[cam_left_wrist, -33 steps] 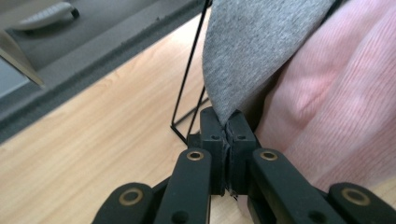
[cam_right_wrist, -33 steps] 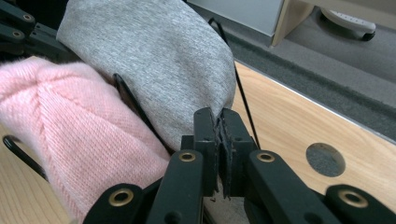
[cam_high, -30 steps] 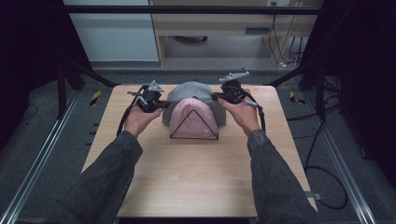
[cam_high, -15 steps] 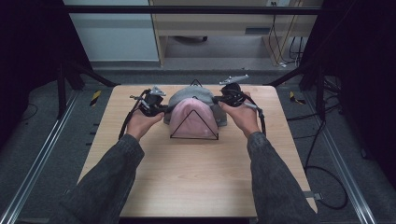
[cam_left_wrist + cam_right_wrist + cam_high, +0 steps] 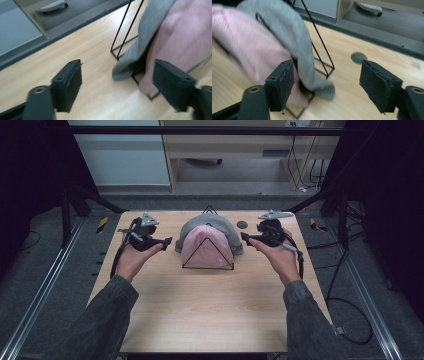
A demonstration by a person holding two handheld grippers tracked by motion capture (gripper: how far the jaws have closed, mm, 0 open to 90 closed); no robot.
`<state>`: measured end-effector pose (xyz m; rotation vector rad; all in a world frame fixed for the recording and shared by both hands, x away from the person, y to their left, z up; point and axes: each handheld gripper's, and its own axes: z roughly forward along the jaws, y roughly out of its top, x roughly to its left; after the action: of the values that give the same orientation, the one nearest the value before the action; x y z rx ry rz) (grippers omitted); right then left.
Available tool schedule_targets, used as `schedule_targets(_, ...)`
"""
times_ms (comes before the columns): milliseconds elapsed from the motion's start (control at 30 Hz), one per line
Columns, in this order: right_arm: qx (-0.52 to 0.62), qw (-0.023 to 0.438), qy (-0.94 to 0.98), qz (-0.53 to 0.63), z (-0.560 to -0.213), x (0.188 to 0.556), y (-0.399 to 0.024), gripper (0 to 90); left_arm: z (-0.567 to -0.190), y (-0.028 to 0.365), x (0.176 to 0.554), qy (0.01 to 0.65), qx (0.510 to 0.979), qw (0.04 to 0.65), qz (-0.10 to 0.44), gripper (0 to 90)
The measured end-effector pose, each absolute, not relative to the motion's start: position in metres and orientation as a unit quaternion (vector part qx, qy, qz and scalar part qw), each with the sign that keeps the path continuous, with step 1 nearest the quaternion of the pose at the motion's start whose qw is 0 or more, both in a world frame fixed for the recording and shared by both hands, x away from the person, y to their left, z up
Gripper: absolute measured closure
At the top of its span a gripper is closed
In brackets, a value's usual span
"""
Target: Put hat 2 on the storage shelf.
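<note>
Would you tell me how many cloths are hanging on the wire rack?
2: a pink cloth draped over the front of the wire rack, and a grey cloth behind it; more could be hidden underneath.

Overhead camera looks forward and down at my table point(image 5: 210, 320); both gripper cameras sit close, sharing the draped wire rack point(image 5: 207, 266) at twelve o'clock.

Pink cloth point(image 5: 206, 251) ribbed knit; grey cloth point(image 5: 227, 227) soft, matt; rack point(image 5: 207, 266) thin black wire; table point(image 5: 200, 305) pale smooth wood.
</note>
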<state>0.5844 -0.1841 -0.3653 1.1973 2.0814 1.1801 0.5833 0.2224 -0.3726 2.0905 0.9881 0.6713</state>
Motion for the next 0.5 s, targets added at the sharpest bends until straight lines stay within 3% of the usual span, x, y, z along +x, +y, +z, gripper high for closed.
schedule_targets(367, 0.456, 0.19, 0.778, 0.387, -0.443, 0.524, -0.212, 11.4, -0.441, 0.255, 0.518, 0.385, 0.849, 0.294, 0.212, 7.8)
schedule_targets(500, 0.468, 0.171, 0.789, 0.36, -0.474, 0.514, -0.216, 11.1, -0.466, 0.263, 0.504, 0.389, 0.857, 0.277, 0.193, 6.7)
